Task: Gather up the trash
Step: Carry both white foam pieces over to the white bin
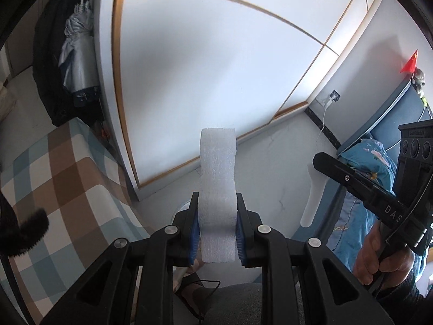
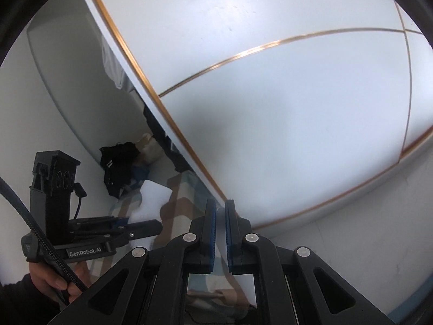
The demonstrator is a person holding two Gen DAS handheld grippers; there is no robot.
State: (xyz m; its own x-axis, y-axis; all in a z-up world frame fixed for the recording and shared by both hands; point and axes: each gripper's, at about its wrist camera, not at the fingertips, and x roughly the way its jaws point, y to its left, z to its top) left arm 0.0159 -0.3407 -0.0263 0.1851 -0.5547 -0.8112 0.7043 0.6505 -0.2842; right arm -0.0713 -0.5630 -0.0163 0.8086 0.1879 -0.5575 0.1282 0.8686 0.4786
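- Left wrist view, far left: checked bedspread in brown, blue and white fills the lower left; dark clothing and a folded silver umbrella hang in the upper left.
- Centre: white wardrobe door with thin gold trim takes up most of the frame.
- Bottom centre: left gripper clenched on a strip of white packing foam; both blue pads press its lower part, and the strip stands up out of the jaws, held in the air in front of the wardrobe and above the pale floor.
- Right edge: right gripper points toward frame centre, held by a bare hand. Behind it, a blue bed headboard and a small red flag at upper right.
- Right wrist view, lower left: the left gripper seen side-on, the white foam showing above it against the checked bedspread. Black clothes lie heaped beyond.
- Bottom centre: right gripper nearly closed, only a narrow gap between its blue pads; nothing visible gripped.
- Upper right: wardrobe door fills the rest.
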